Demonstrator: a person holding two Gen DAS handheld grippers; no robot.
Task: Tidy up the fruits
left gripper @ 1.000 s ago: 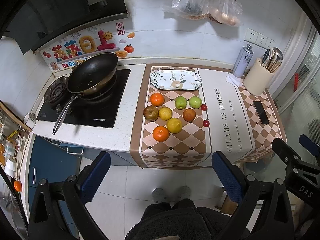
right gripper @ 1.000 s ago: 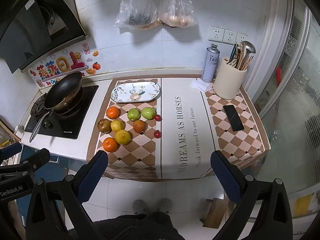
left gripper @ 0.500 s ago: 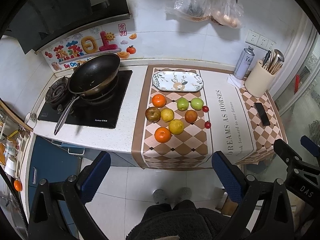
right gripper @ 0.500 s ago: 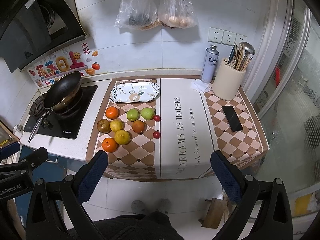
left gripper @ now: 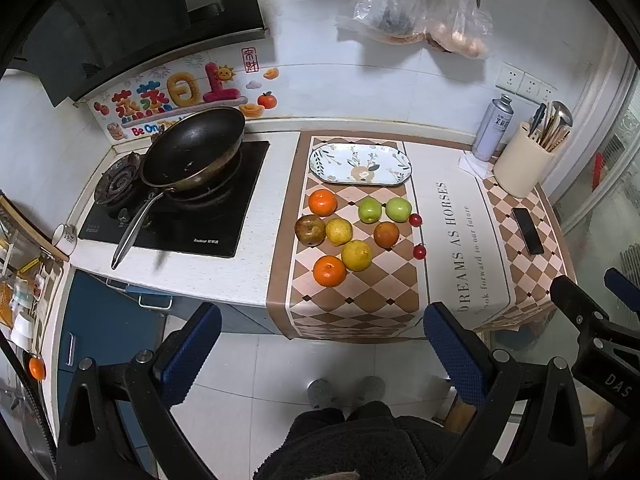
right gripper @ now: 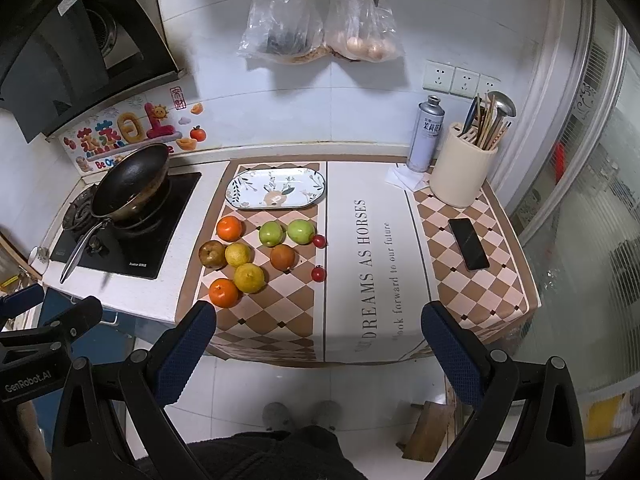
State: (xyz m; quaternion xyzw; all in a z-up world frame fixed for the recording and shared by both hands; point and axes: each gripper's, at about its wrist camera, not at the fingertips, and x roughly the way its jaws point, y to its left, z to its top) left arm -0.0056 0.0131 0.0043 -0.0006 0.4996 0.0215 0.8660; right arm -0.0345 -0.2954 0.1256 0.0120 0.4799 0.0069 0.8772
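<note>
Fruit (left gripper: 349, 233) lies clustered on a brown checked mat (left gripper: 360, 300) before an oval floral ceramic plate (left gripper: 360, 163), both blue-padded grippers' (left gripper: 320, 344) (right gripper: 316, 340) jaws spread wide, empty.

Non-task items on counter (right gripper: 168, 300)

Frying pan (left gripper: 192, 150) on stove (left gripper: 176, 208); utensil holder (right gripper: 462, 174) beside spray can (right gripper: 428, 138); phone (right gripper: 468, 244) on checkered mat.

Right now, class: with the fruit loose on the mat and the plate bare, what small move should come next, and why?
Probably bring the open right gripper forward and down toward the nearest orange; both grippers are held short of the counter, and the plate is empty.
</note>
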